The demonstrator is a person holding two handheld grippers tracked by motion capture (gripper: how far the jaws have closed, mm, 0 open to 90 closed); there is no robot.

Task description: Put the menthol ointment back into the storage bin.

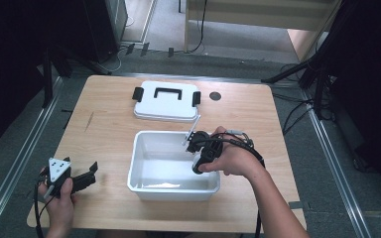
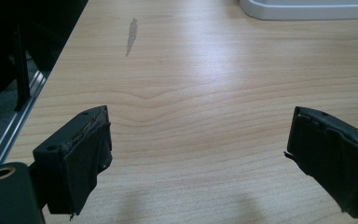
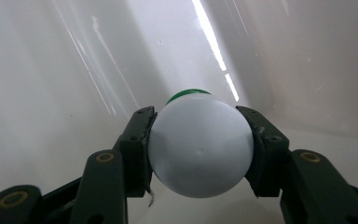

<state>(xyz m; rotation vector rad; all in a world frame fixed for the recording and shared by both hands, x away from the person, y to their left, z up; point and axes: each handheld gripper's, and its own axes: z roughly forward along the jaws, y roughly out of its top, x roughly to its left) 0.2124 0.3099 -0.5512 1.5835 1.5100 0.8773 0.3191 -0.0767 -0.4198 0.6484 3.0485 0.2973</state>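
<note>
Wooden table (image 1: 104,124): pale, smooth grain, rounded corners. White plastic bin (image 1: 140,163): rectangular, glossy, open-topped, set near the front edge. White lid (image 1: 166,101): flat, black handle and clips, laid just behind the bin. Right gripper (image 3: 200,149): reached over the bin's right rim, jaws pressed against a smooth white round-ended object (image 3: 200,149) with a green band, held inside the bin. Left gripper (image 2: 198,154): held low at the front left corner, jaws spread wide over bare wood, well apart from the bin.

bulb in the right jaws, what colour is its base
Green, a thin band behind the white bulb; clearest in the right gripper view.
</note>
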